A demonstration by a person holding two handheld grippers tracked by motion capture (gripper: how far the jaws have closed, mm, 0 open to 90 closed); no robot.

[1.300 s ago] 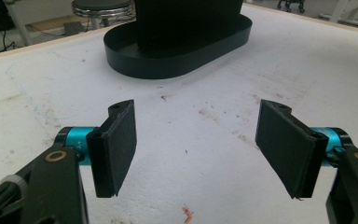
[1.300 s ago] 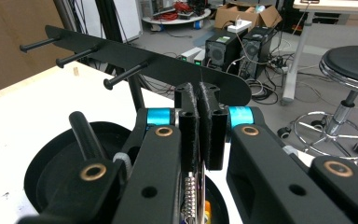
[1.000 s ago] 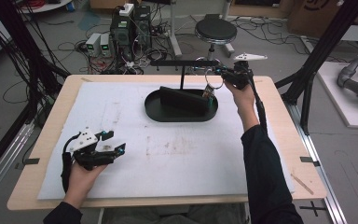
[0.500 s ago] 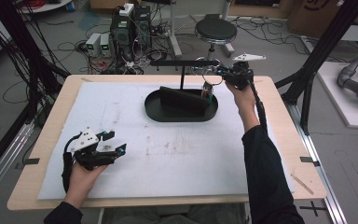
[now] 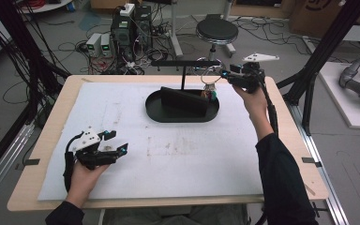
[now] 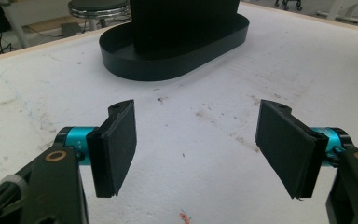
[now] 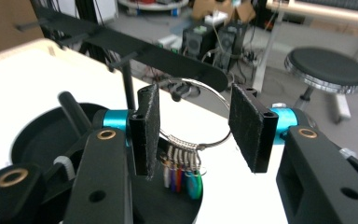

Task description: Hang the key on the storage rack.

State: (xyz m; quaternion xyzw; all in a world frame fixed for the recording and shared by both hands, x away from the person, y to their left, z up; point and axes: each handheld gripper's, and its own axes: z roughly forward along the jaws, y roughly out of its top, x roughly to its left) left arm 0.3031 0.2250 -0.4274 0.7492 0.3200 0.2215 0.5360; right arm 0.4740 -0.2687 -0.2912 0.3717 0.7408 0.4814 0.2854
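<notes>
Right gripper, fingers just opened, beside the key ring hanging on the black stand

Lab — cables, power supplies, stool

A grey floor strewn with cables lies beyond the wooden counter. A round black stool stands there, near boxy electronics and cardboard boxes.
</notes>
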